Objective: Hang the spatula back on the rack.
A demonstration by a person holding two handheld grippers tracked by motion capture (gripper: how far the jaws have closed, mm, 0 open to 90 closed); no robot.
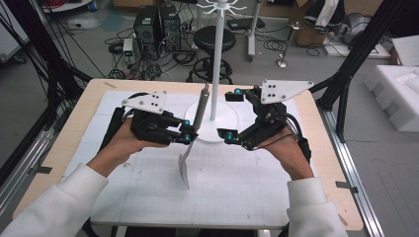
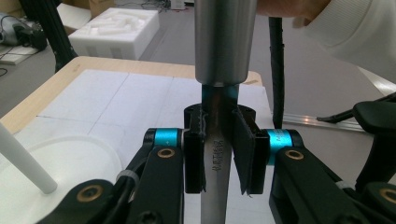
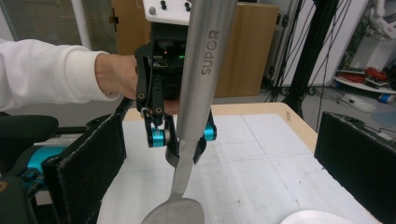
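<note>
A steel spatula (image 1: 199, 109) stands almost upright over the white mat, its blade (image 1: 184, 167) low and its handle leaning toward the stand's pole. My left gripper (image 1: 190, 137) is shut on the spatula's thin neck (image 2: 215, 154), just under the thick handle (image 2: 224, 42). To the right of the stand, my right gripper (image 1: 231, 114) is open with nothing between its wide-set pads (image 3: 88, 163). In the right gripper view the left gripper (image 3: 180, 140) faces the camera, with the spatula (image 3: 203, 70) in its grip.
A white hanging stand rises from a round base (image 1: 225, 122) at mid-table, its pole (image 1: 215, 64) between the two grippers. A gridded white mat (image 1: 222, 182) covers the wooden table (image 1: 79, 118). Beyond the far edge are a stool (image 1: 213, 39) and cables on the floor.
</note>
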